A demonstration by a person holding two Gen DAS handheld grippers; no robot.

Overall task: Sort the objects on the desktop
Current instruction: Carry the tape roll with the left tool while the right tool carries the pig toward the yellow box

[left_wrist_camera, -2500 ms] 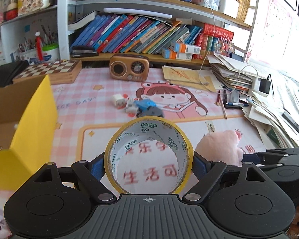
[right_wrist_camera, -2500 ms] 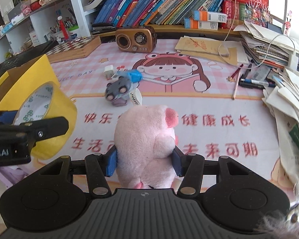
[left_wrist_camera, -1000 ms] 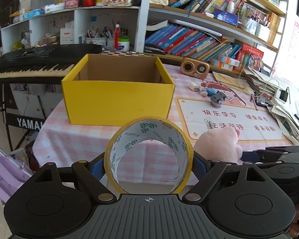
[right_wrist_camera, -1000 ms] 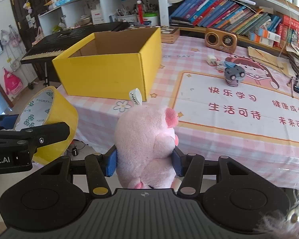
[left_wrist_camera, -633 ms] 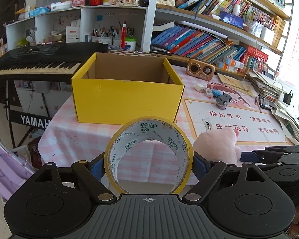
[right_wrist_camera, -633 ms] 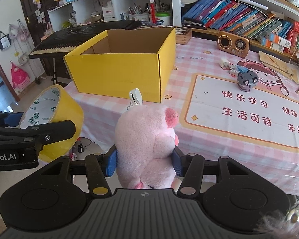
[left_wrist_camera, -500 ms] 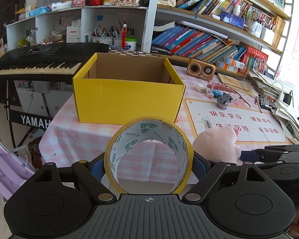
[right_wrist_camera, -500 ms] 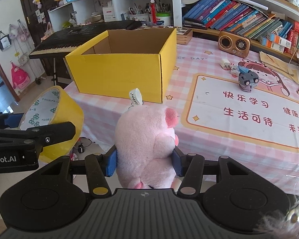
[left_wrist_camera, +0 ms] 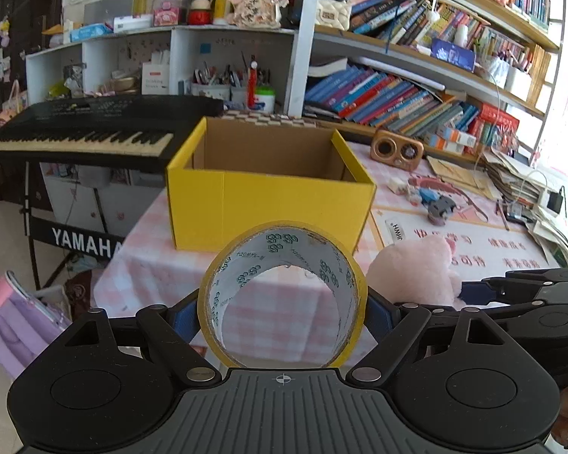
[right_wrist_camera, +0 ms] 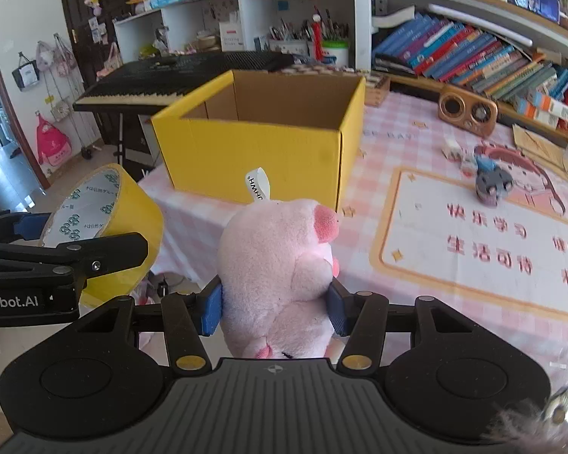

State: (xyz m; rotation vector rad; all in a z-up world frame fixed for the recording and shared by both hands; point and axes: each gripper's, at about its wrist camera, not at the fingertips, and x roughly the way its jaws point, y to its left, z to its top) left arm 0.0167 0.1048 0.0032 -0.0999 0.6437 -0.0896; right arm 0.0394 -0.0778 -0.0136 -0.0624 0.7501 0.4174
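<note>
My left gripper (left_wrist_camera: 283, 312) is shut on a roll of yellow tape (left_wrist_camera: 223, 265), held upright in the air in front of the table. My right gripper (right_wrist_camera: 274, 308) is shut on a pink plush pig (right_wrist_camera: 280, 249), its blue pads pressing into both sides. The open yellow cardboard box (left_wrist_camera: 269, 204) stands on the pink checked tablecloth straight ahead of both grippers, its inside bare as far as I see. In the right wrist view the tape roll (right_wrist_camera: 110, 223) and the left gripper's finger show at the left. The pig (left_wrist_camera: 416, 268) shows at the right of the left wrist view.
A grey toy car (right_wrist_camera: 492, 185), small white pieces (right_wrist_camera: 452, 149) and a wooden radio (right_wrist_camera: 467, 111) lie on the mat right of the box. A black keyboard (left_wrist_camera: 83, 132) stands behind it at the left. Bookshelves (left_wrist_camera: 397, 102) line the back; paper stacks (left_wrist_camera: 518, 181) fill the right edge.
Both grippers have drifted nearer to the box with their loads, and it now looks larger and more central. Neither grip has changed.
</note>
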